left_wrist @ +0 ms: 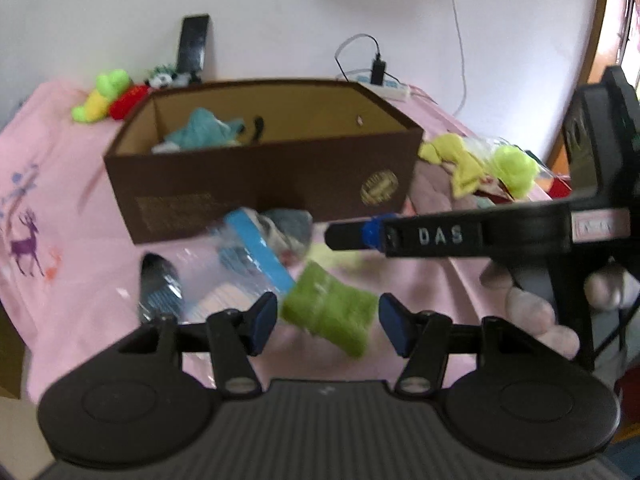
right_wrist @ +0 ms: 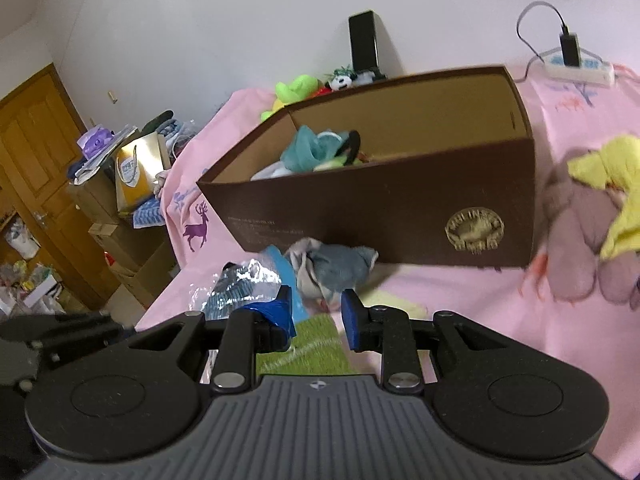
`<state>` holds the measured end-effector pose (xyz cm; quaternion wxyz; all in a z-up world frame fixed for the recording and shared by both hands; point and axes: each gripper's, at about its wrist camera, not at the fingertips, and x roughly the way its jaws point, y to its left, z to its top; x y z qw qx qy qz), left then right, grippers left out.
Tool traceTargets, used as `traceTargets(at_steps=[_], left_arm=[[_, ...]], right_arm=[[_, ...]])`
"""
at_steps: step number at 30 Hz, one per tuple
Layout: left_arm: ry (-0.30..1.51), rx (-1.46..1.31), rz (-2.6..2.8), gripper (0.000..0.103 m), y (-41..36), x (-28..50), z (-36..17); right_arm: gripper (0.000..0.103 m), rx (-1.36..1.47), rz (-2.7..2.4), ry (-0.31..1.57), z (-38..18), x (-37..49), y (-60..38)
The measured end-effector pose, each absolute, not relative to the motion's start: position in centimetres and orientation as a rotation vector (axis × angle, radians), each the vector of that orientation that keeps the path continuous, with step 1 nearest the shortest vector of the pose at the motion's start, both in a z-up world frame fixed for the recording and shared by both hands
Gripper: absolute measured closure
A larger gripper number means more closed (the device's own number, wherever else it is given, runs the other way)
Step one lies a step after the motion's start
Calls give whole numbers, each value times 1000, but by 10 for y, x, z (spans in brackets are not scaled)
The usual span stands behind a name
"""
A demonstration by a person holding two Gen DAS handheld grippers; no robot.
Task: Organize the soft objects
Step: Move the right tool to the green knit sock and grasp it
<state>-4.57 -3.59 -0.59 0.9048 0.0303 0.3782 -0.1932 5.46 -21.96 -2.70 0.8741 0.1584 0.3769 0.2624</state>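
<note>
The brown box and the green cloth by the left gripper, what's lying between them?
In the left wrist view, between the brown box and the green cloth lie a grey-blue plush and a blue-edged clear packet on the pink sheet.

Both the left gripper point(left_wrist: 328, 326) and right gripper point(right_wrist: 316, 318) are matte black with ribbed grey bodies, silver pivot screws, blue pads point(left_wrist: 390, 322); one arm seemingly reads "DAS".
</note>
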Motion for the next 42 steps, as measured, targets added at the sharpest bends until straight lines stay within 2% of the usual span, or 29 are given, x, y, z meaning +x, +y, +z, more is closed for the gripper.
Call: traceTargets(at_steps=[8, 19, 21, 22, 26, 28, 31, 34, 42], left_arm=[[833, 38, -417, 37, -43, -40, -24], [865, 31, -433, 36, -53, -27, -44], [853, 42, -425, 43, -54, -25, -47], [859, 38, -426, 56, -54, -24, -50], [895, -3, -426, 77, -49, -17, -58], [897, -19, -433, 80, -46, -16, -60], [871, -18, -440, 84, -46, -18, -57], [846, 8, -447, 85, -47, -22, -53], [782, 46, -503, 86, -50, -38, -32]], right_arm=[[94, 285, 549, 830, -40, 47, -217], [92, 269, 555, 901, -55, 47, -215], [92, 280, 550, 910, -57, 47, -216], [91, 286, 547, 913, -57, 47, -217], [91, 305, 537, 927, -61, 49, -218], [88, 327, 540, 936, -63, 51, -218], [90, 353, 563, 948, -63, 53, -221], [94, 405, 582, 966, -62, 53, -228], [95, 518, 614, 961, -48, 42, -249]])
